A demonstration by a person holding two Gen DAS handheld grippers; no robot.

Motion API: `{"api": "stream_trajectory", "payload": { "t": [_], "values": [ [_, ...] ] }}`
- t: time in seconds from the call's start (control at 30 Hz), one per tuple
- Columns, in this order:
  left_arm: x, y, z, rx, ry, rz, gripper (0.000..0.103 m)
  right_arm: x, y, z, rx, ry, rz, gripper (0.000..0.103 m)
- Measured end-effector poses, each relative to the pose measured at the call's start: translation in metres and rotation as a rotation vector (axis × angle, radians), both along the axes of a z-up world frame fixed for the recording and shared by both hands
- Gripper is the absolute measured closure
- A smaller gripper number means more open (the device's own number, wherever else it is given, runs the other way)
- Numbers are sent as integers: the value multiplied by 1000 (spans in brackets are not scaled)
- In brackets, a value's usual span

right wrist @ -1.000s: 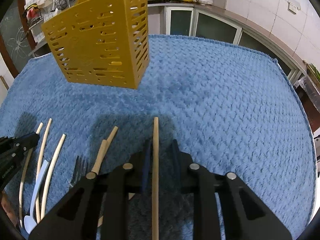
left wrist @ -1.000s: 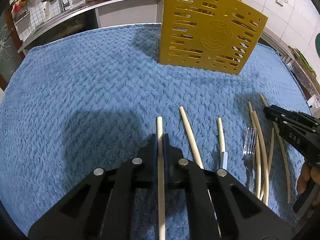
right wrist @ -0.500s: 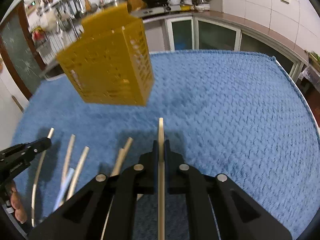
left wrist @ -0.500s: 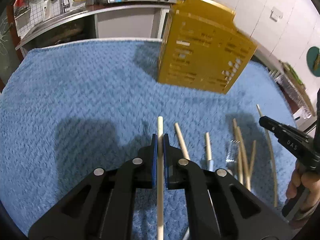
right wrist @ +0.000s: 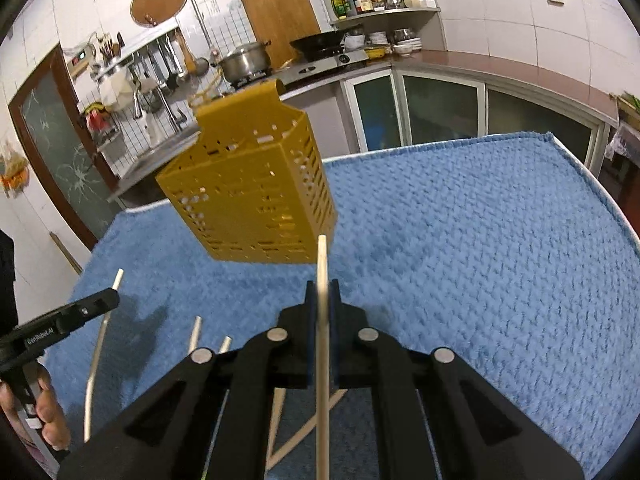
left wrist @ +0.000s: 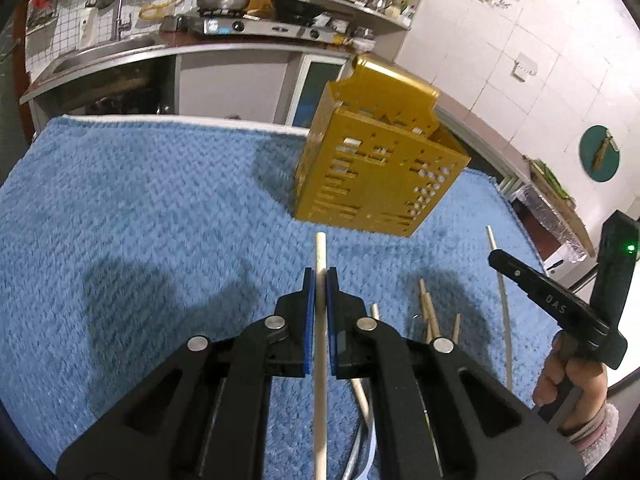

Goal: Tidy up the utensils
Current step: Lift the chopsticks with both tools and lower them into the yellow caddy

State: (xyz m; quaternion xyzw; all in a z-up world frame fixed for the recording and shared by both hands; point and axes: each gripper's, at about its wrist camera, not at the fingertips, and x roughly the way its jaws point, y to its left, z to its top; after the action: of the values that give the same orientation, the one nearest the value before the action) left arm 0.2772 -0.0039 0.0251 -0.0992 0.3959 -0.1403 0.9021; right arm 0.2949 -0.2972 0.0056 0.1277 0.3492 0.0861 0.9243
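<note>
I'm holding one chopstick [left wrist: 320, 256] clamped in left tongs [left wrist: 319, 280], another [right wrist: 322, 264] in right tongs [right wrist: 322, 292], both off the blue cloth [right wrist: 460, 240]. Next: aiming tips into the yellow utensil holder [right wrist: 248, 200] opening.

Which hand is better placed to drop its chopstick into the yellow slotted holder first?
Right, slightly. Both grippers are shut on a pale wooden chopstick, but the right gripper's chopstick tip overlaps the yellow slotted plastic holder, while the left gripper's chopstick ends short of it.
</note>
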Motion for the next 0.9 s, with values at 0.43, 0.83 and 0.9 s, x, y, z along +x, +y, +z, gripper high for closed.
{"api": "stream_trajectory", "payload": {
  "t": [0.43, 0.83, 0.9],
  "values": [
    [2, 0, 50, -81, -193, -39, 99, -11, 2, 40, 30, -199, -11, 97],
    [21, -7, 99, -98, -359, -45, 99, 8, 10, 101, 54, -433, -30, 97],
    [24, -7, 114, -95, -394, -44, 99, 16, 10, 114, 67, -491, -40, 97]
  ]
}}
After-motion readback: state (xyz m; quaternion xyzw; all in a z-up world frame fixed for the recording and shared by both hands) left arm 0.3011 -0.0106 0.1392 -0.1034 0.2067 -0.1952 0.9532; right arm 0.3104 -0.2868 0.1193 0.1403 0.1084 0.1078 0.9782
